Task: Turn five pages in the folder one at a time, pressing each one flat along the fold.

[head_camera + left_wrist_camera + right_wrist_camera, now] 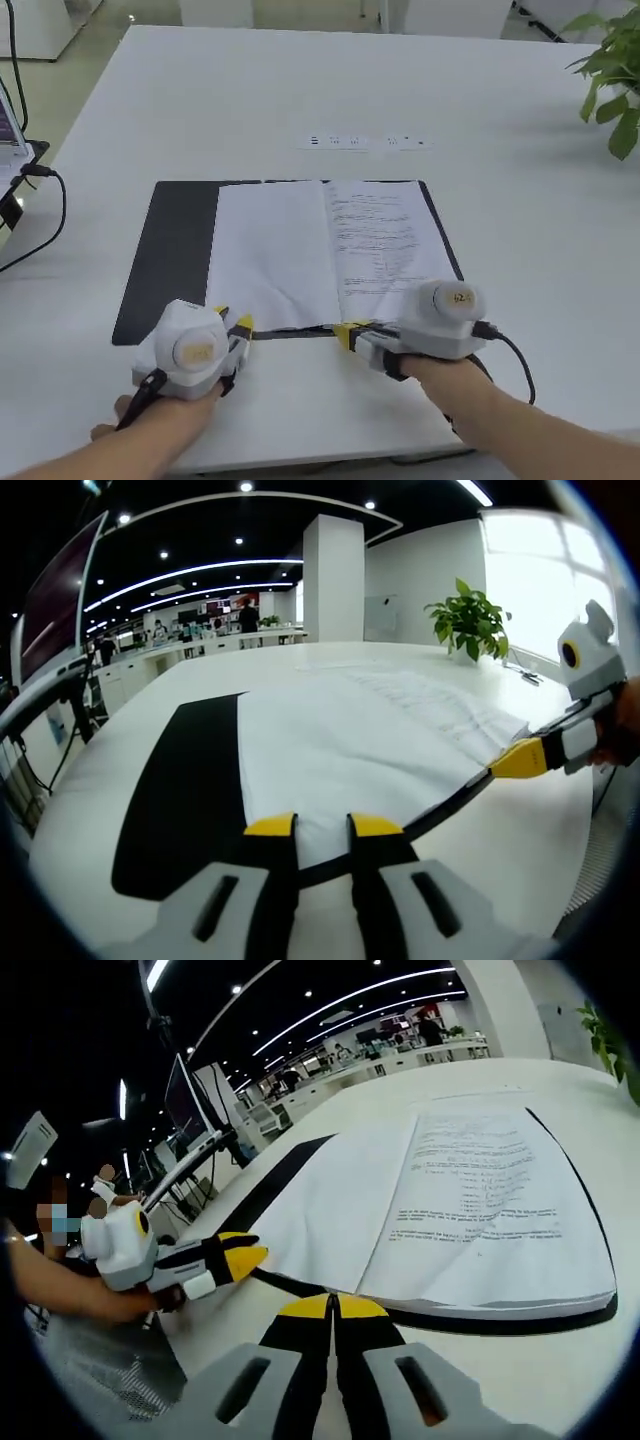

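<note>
The left gripper (238, 325) sits at the near edge of the folder (165, 260), left of its fold, jaws a little apart and gripping nothing. The folder lies open and flat on the table (300, 90). A blank turned sheet (270, 250) rests on the folder's left half, so at least one turn looks done, though the count can't be read. The printed page (385, 240) on the right waits unlifted. The right gripper (345, 333), jaws together and empty, points at the fold's near end, probably pressing.
</note>
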`<state>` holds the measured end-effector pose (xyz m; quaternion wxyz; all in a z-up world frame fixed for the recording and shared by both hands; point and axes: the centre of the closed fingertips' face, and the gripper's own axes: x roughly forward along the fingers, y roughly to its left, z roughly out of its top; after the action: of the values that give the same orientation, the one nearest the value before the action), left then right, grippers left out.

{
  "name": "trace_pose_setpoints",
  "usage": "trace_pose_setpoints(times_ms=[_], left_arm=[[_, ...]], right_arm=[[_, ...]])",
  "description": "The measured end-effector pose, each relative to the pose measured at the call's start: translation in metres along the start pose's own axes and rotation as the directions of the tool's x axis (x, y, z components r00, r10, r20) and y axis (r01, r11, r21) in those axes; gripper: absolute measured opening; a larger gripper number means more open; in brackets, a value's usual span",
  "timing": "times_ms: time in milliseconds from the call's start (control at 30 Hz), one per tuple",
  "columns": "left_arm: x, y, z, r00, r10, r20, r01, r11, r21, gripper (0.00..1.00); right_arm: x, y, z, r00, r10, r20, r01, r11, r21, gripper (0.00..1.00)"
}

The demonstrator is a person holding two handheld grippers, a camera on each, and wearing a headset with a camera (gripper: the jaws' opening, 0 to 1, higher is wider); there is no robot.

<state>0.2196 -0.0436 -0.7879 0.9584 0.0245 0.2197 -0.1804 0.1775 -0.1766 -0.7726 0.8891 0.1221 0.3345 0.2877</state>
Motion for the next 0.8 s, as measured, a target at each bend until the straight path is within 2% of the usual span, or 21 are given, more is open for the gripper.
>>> trace_pose_setpoints(times_ms=[200, 300, 467, 567, 633, 667, 700, 800], left_arm=[[0.000, 0.000, 0.002, 0.9997, 0.003, -0.026, -0.003, 1.000, 0.001, 0.18], [0.001, 0.000, 0.002, 0.9985, 0.010, -0.054, -0.010, 1.000, -0.011, 0.18], [0.002, 0.002, 0.003, 0.9942, 0.027, -0.104, -0.037, 0.995, -0.090, 0.17], [0.003, 0.003, 0.005, 0.9905, 0.033, -0.134, -0.056, 0.983, -0.174, 0.16], [0.003, -0.001, 0.011, 0.9909, 0.010, -0.134, -0.044, 0.966, -0.255, 0.12], [0.002, -0.002, 0.021, 0.9950, 0.009, -0.100, -0.035, 0.963, -0.268, 0.12], [0.001, -0.003, 0.027, 0.9968, 0.006, -0.080, -0.028, 0.963, -0.267, 0.13], [-0.006, -0.011, 0.037, 0.9950, -0.020, -0.098, -0.007, 0.963, -0.269, 0.19]], right_arm=[[-0.018, 0.004, 0.012, 0.9995, 0.004, 0.032, -0.005, 0.999, 0.035, 0.00], [-0.027, 0.010, 0.017, 0.9992, 0.006, 0.039, -0.008, 0.999, 0.050, 0.00], [-0.040, 0.019, 0.027, 0.9986, 0.009, 0.052, -0.013, 0.998, 0.068, 0.00], [-0.048, 0.022, 0.033, 0.9980, 0.005, 0.062, -0.011, 0.996, 0.091, 0.00], [-0.053, 0.023, 0.036, 0.9977, -0.012, 0.066, 0.005, 0.994, 0.109, 0.00], [-0.057, 0.024, 0.038, 0.9978, -0.016, 0.064, 0.008, 0.993, 0.118, 0.00], [-0.059, 0.023, 0.040, 0.9977, -0.028, 0.062, 0.019, 0.991, 0.132, 0.00], [-0.069, 0.025, 0.044, 0.9973, -0.046, 0.058, 0.038, 0.990, 0.139, 0.00]])
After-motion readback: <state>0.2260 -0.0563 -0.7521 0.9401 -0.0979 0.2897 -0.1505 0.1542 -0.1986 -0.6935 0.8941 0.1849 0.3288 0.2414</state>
